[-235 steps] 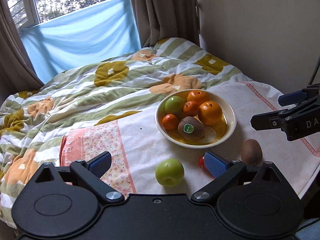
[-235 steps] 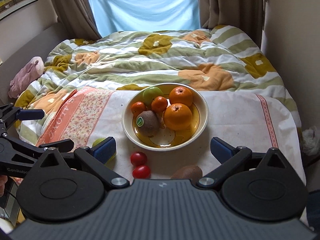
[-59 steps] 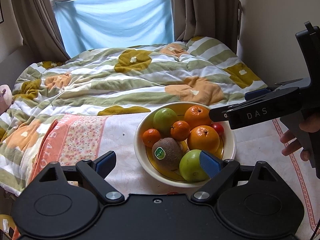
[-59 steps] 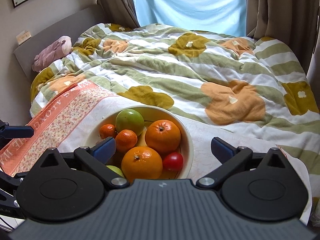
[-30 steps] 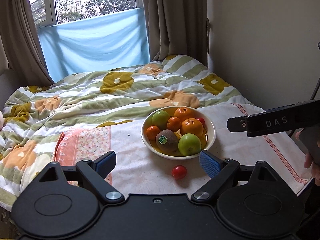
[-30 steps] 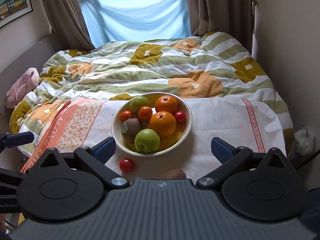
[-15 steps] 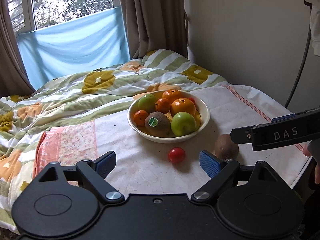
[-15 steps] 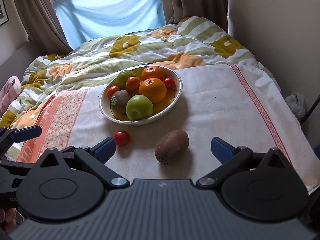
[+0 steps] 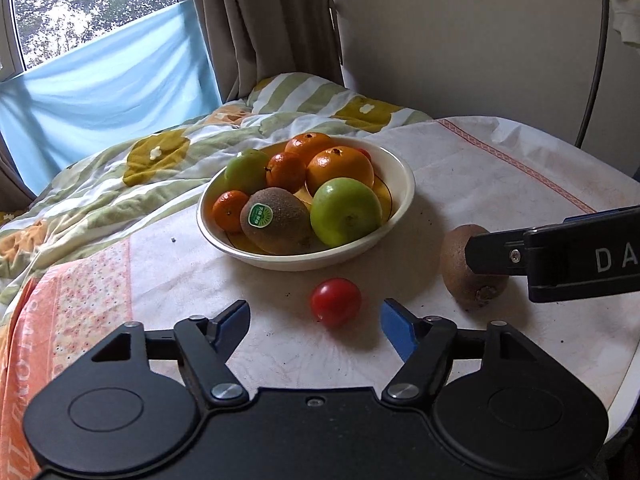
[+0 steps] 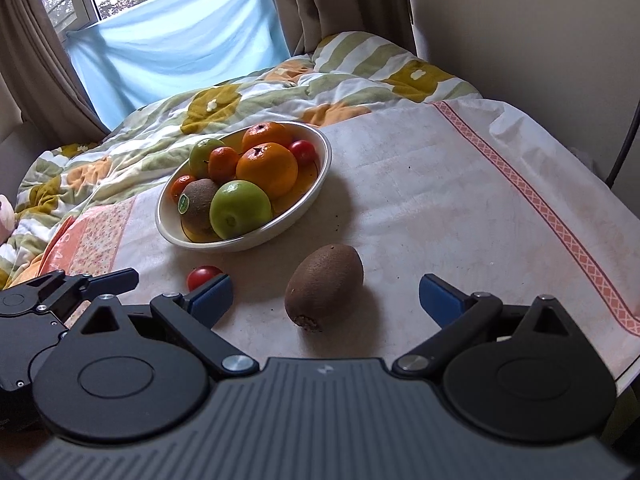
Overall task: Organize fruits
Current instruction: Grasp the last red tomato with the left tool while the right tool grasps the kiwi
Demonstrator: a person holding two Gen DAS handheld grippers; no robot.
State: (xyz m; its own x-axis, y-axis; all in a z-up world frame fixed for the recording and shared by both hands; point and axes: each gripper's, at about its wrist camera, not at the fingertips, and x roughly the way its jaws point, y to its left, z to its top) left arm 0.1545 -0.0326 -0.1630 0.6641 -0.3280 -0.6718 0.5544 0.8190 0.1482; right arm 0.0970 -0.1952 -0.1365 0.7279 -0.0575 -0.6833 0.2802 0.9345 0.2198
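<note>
A: Left gripper [image 9: 315, 315], jaws closing, nothing held; the tomato [image 9: 335, 301] lies just ahead between my pads, untouched.

B: Risk?

A: A pad nudging it, so it rolls. Right gripper [image 10: 325, 291], wide and empty, brackets the kiwi [image 10: 323, 285], which may tip.

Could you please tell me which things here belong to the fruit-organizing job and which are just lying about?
Job:
- small red tomato on the cloth
- loose brown kiwi on the cloth
- cream ceramic bowl of fruit

Lying about:
- green-striped floral quilt
- pale blue window cloth
- brown curtains
</note>
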